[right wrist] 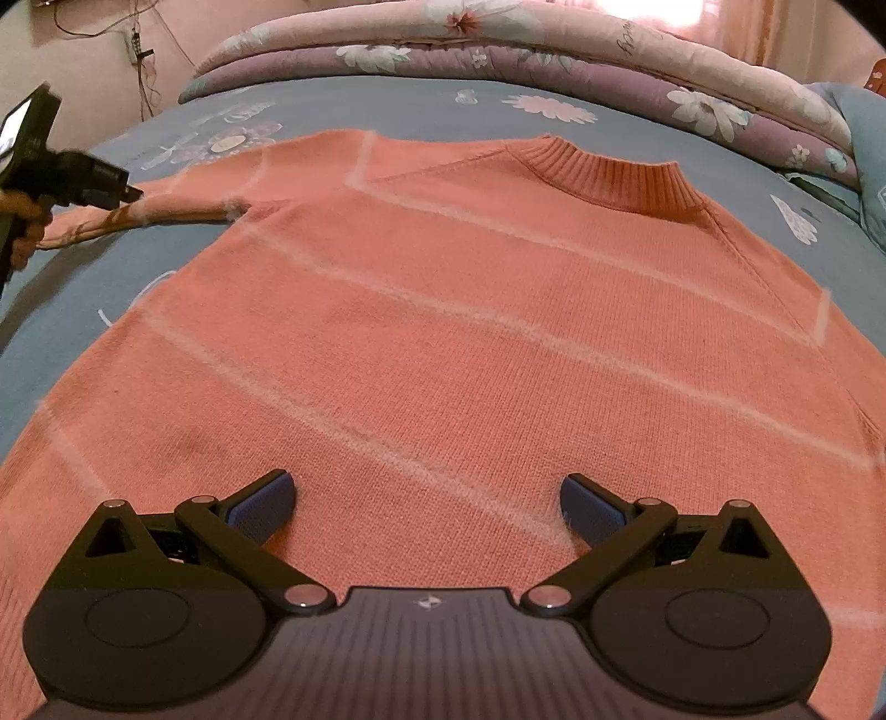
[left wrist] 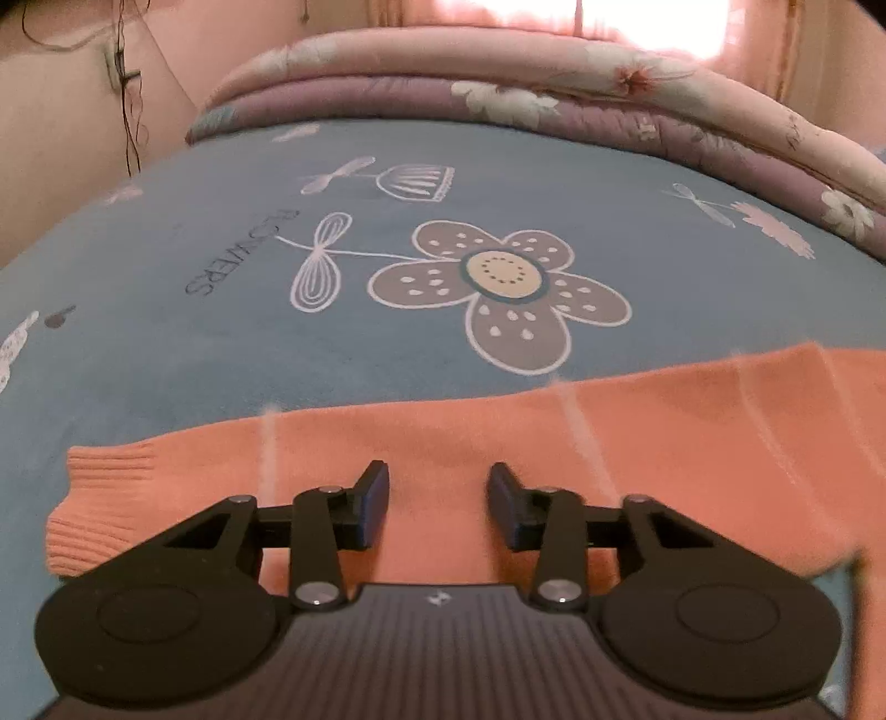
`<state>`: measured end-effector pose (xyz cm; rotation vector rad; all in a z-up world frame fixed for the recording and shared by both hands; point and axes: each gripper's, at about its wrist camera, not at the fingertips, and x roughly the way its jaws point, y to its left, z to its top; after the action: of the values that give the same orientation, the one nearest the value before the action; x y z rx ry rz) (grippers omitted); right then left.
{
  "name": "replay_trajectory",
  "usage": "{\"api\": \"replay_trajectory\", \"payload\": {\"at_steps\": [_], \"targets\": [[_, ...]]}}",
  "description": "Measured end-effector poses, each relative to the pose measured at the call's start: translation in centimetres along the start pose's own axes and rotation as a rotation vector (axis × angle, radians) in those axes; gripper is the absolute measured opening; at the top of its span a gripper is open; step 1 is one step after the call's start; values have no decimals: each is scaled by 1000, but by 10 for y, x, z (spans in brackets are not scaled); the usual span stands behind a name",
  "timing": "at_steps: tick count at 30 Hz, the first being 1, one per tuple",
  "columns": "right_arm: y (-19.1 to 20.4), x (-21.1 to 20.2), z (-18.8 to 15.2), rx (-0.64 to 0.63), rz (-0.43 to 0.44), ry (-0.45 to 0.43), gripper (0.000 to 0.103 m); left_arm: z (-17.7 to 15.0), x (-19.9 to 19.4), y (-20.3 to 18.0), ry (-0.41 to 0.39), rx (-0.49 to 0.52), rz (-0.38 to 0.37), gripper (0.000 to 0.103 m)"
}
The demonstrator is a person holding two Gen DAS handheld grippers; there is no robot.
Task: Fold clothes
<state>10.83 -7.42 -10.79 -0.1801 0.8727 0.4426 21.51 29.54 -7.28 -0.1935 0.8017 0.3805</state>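
One orange sweater (right wrist: 443, 332) flat on bedsheet (left wrist: 221, 332). Two grippers: left gripper (left wrist: 437, 498) parted, right gripper (right wrist: 426, 504) wide, both empty.

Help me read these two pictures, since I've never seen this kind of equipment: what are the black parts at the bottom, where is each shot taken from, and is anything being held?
There is no robot here. A person holds a hand-operated claw in each hand, and each claw carries a wide-angle camera looking forward along its two fingers. The black parts at the bottom are those claws.

One picture comes from the left claw, which sits over a sleeve of an orange sweater, near its ribbed cuff. The other comes from the right claw, over the sweater body, with the ribbed collar at the far end.

The sweater lies spread flat on a blue bedsheet printed with flowers. A folded floral quilt lies behind it.

Both claws are open and hold nothing.
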Motion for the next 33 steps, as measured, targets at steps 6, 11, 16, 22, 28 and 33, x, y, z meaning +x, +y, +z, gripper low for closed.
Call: {"api": "replay_trajectory", "payload": {"at_steps": [6,11,16,22,28,33], "targets": [[-1,1,-1,-3,4,-9,103,-6,-30,-47,-47,195,-229,43],[-2,1,-2,-6,9,-14,103,22,-1,-88,-48,421,-361,44],[-6,0,-3,-15,29,-21,103,57,30,-118,34,601,-436,48],[-8,-1,-4,-26,42,-29,103,60,61,-140,176,710,-451,42],[-9,0,-3,-36,52,-32,103,54,53,-145,55,661,-305,0],[-8,-1,-4,-34,50,-33,103,53,56,-138,40,551,-265,1]]}}
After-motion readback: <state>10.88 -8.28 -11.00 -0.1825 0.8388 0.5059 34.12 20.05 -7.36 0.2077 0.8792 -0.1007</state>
